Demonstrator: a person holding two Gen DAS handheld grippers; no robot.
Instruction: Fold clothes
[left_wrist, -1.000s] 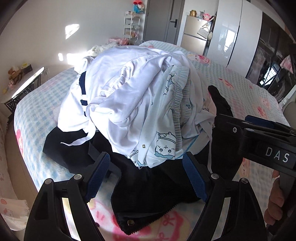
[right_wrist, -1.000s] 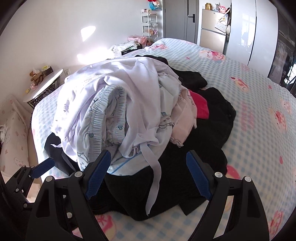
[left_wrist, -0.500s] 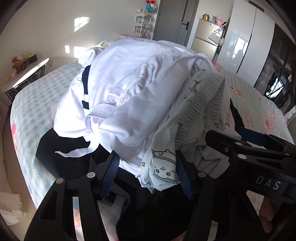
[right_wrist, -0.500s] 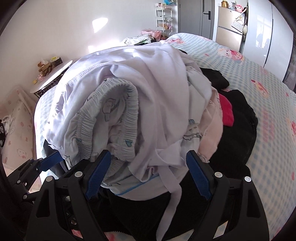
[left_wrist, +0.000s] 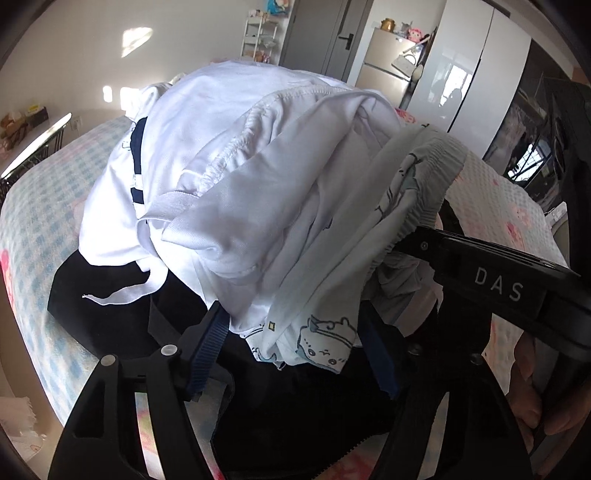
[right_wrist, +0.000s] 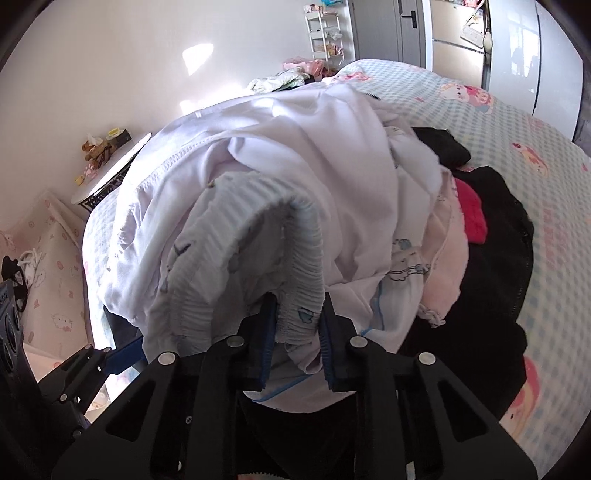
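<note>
A heap of clothes lies on the bed, with a big white garment (left_wrist: 258, 147) (right_wrist: 295, 140) on top. A pale blue cartoon-print garment (left_wrist: 321, 339) with a ribbed elastic waistband (right_wrist: 299, 258) hangs off its near side. My left gripper (left_wrist: 295, 356) is closing, and the print garment's hem hangs loosely between its blue pads. My right gripper (right_wrist: 298, 343) is also closing; its pads pinch the waistband. In the left wrist view the right gripper's black body (left_wrist: 495, 286) reaches into the cloth from the right, its fingertips hidden.
Black clothing (left_wrist: 295, 406) (right_wrist: 491, 258) lies under the heap, with a red piece (right_wrist: 471, 214) and a pink piece (right_wrist: 443, 266) beside it. The checked bedsheet (right_wrist: 517, 122) spreads to the right. A small side table (right_wrist: 107, 173) stands at the left wall. A hand (left_wrist: 528, 387) holds the right gripper.
Both grippers have moved in and down onto the heap's near edge. The left jaws narrowed around the print hem. The right jaws went from wide open to pinching the waistband.
</note>
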